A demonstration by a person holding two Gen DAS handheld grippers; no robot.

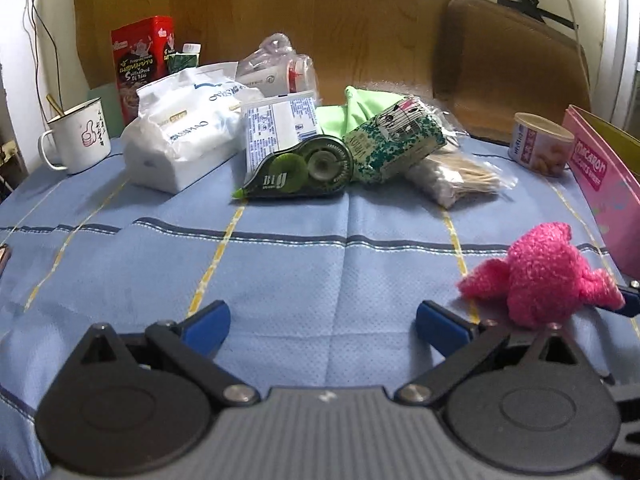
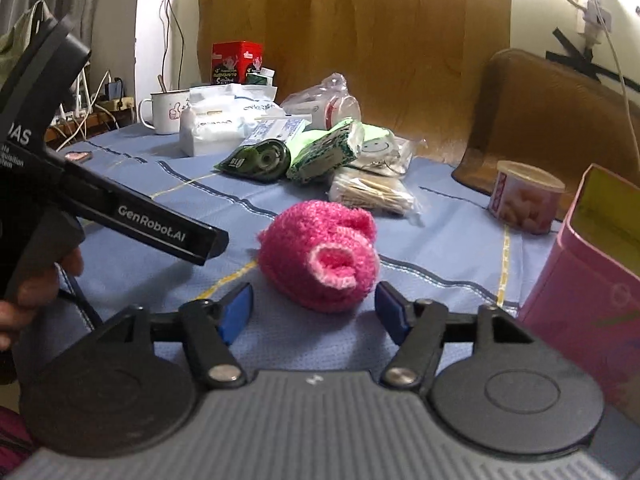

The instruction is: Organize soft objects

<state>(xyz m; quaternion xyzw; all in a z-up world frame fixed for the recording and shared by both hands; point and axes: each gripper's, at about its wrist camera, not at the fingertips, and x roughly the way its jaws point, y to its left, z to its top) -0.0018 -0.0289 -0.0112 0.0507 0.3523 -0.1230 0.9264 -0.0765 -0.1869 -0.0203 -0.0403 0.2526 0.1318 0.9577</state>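
A fuzzy pink knitted toy (image 2: pixel 320 254) lies on the blue checked tablecloth (image 2: pixel 440 240), just ahead of the right gripper (image 2: pixel 314 310), whose blue-padded jaws stand wide on either side of the toy's near end without pressing it. The left gripper (image 1: pixel 322 322), held in a person's hand (image 2: pixel 36 284), hovers to the toy's left with its jaws spread over bare cloth. A pink open-topped box (image 2: pixel 580 300) stands just right of the toy. Behind it, packets, a green tape dispenser (image 2: pixel 256 160) and a white mug (image 2: pixel 166 112) crowd the table's far side.
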